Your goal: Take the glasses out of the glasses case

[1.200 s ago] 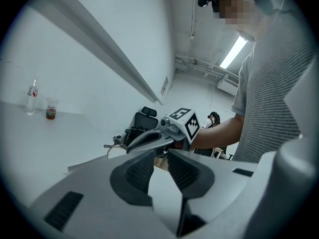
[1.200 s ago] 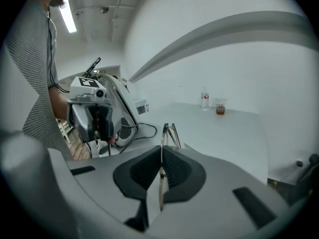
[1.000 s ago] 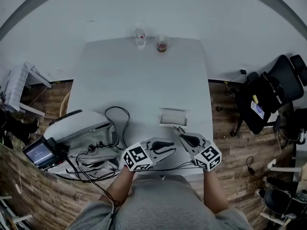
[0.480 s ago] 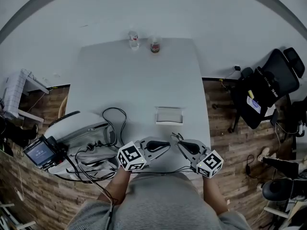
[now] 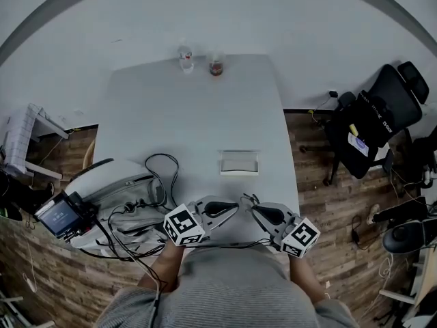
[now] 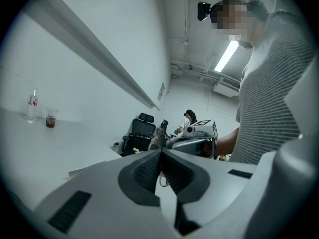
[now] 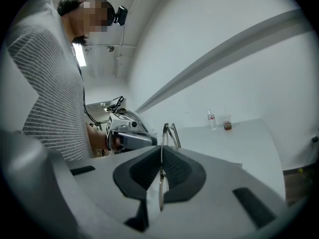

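Glasses: the thin metal wire-frame glasses [image 7: 164, 133] are sitting out of the case, pinched edge-on in the right gripper [image 7: 161, 152] in front of my chest, above the near edge of the white table [image 5: 191, 108]. The pads are pressing fully together on the wire, and the frame is standing up past the fingertips.

Case: the flat, pale grey rectangular glasses case [image 5: 239, 172] is lying open on the table just beyond both grippers, and it looks empty from the head view.

Left gripper [image 6: 160, 154]: its jaws are meeting with nothing in them. It is pointing across at the right gripper, close by but not touching the glasses.

Judgement: removal looks done, so I am treating placement as the step in hand.

Method:
- Holding the pinch steady, since thin wire can twist or slide between the pads.
- Aiming for bare table beside the case, well away from the black cables [image 5: 160, 176].
- Lowering until the frame rests flat before easing the pads apart.
- Keeping the left gripper out of the way.
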